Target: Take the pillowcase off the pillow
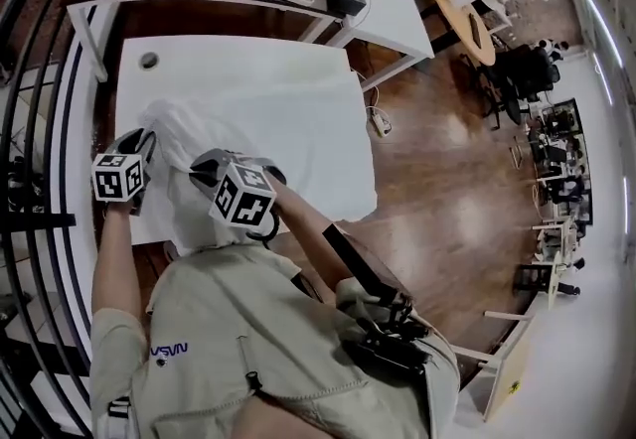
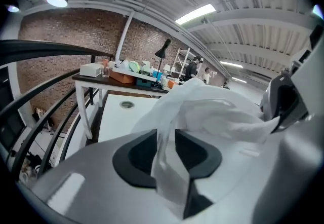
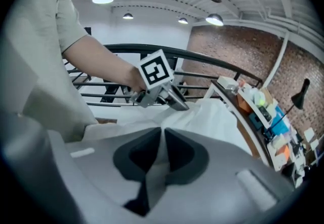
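The pillowcase lies bunched at the near edge of the white table. The right gripper pinches a fold tight. The left gripper stands part open, with cloth only loosely between its jaws. A pull now would likely slip that side free, and the case could drag lopsided and snag on the pillow

The pillowcase was thin white cloth, matt and creased, half see-through at the left tongs. Those and the right tongs had smooth matt grey plastic shells with black pads. The surface was smooth matt white. The floor was glossy wood boards, the railing dark metal, and the wall rough brick.
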The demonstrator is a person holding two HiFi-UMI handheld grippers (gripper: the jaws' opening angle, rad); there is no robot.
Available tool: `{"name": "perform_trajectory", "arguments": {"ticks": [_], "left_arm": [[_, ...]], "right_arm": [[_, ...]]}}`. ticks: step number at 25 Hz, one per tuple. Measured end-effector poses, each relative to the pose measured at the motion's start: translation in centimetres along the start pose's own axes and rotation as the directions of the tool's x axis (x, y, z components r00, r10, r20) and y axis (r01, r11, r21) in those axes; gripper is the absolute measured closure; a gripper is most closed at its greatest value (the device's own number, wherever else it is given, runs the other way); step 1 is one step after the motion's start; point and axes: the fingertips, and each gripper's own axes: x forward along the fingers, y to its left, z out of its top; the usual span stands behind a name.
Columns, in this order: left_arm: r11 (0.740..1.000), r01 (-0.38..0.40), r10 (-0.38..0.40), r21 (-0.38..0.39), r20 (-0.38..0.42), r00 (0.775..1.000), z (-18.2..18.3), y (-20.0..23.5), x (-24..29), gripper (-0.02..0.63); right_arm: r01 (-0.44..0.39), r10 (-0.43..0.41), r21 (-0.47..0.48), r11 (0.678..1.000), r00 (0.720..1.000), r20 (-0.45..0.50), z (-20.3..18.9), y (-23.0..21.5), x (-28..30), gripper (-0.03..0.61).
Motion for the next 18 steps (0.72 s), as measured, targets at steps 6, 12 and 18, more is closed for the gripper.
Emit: {"name": "perform_trajectory", "arguments": {"ticks": [6, 12, 18], "left_arm": [[0.991, 0.021, -0.009, -0.130, 0.089, 0.996, 0.5, -3.6, -4.3, 0.479], [0.934, 0.272, -0.249, -0.231, 0.125, 0.960, 1.5, -8.6, -3.9, 0.416], [0.865, 0.356, -0.313, -0.355, 0.173, 0.934, 2.2, -8.0, -2.7, 0.288]], "right_arm": [[0.016, -0.015, 0.005, 1.000, 1.000, -0.015, -1.2, -1.7, -1.6, 0.554], [0.019, -0.019, -0.003, 1.000, 1.000, 0.000, 0.0, -1.5, -0.7, 0.554], [0.031, -0.030, -0.026, 0.999, 0.999, 0.018, 0.5, -0.7, -1.2, 0.554]]}}
